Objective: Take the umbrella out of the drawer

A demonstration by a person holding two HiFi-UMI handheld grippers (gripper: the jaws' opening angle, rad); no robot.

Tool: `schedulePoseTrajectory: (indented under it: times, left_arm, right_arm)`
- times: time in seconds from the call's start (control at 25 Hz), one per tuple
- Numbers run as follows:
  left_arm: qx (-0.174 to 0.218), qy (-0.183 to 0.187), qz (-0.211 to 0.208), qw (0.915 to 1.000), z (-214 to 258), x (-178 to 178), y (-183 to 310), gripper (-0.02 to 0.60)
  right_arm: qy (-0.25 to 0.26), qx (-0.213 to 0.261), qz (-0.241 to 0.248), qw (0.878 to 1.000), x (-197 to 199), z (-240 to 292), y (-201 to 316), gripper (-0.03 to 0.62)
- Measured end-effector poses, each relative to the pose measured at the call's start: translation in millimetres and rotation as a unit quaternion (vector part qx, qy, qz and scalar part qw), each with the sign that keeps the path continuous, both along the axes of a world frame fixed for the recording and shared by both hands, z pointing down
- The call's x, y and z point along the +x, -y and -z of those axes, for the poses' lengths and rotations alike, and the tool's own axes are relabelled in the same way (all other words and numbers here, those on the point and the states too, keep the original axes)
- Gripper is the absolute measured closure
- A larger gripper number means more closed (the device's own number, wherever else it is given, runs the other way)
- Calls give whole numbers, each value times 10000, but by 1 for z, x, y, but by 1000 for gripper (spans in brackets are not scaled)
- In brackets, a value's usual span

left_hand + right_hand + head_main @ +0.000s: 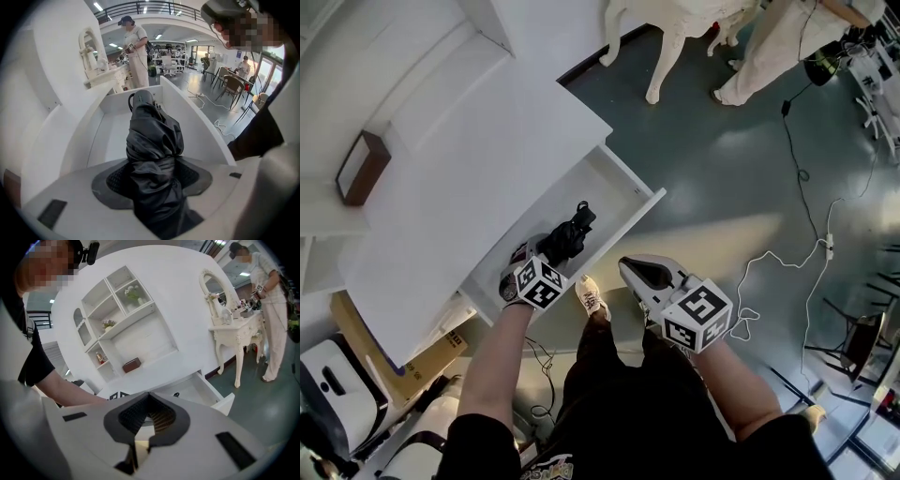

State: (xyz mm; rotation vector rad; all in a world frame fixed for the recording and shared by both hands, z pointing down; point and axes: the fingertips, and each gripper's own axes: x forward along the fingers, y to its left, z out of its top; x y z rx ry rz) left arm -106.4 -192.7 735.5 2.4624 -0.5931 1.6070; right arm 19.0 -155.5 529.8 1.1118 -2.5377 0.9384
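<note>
The umbrella (567, 236) at centre is showing black, the drawer (623, 183) white. The floor (722, 169) at right is looking grey-green.

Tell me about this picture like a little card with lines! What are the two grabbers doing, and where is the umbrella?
Left gripper: shut on the umbrella
Umbrella: black, folded, reaching along the inside of the drawer, not yet out
Drawer: white, pulled open from the desk
Desk: white, top bare
Right gripper: shut, nothing in it, held above the floor beside the drawer's front
Brown box: on a white shelf behind the desk
</note>
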Motion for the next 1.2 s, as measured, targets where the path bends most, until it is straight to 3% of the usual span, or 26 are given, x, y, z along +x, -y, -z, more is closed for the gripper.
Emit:
schedulePoseTrajectory:
  times: [0.32,0.6,0.76,0.92,1.2]
  left_arm:
    - [600,-422,488,9961,69,2,-2,324]
    - [1040,-966,1112,9836,138,2,-9,324]
    - [1253,-1422,1528,9699,180,7,-16,324]
    - [1354,-2017,1995,9493,217,14,-28,324]
    - [1519,-2701,2585,9149,269,22,-52,324]
  right_arm:
    - [49,223,198,9995,3,22,2,592]
    - [120,444,360,9983,5,43,4,592]
    - [186,580,440,9972,7,57,3,592]
    - [266,719,544,9956,8,72,1,592]
    - [406,899,755,9923,14,93,-7,592]
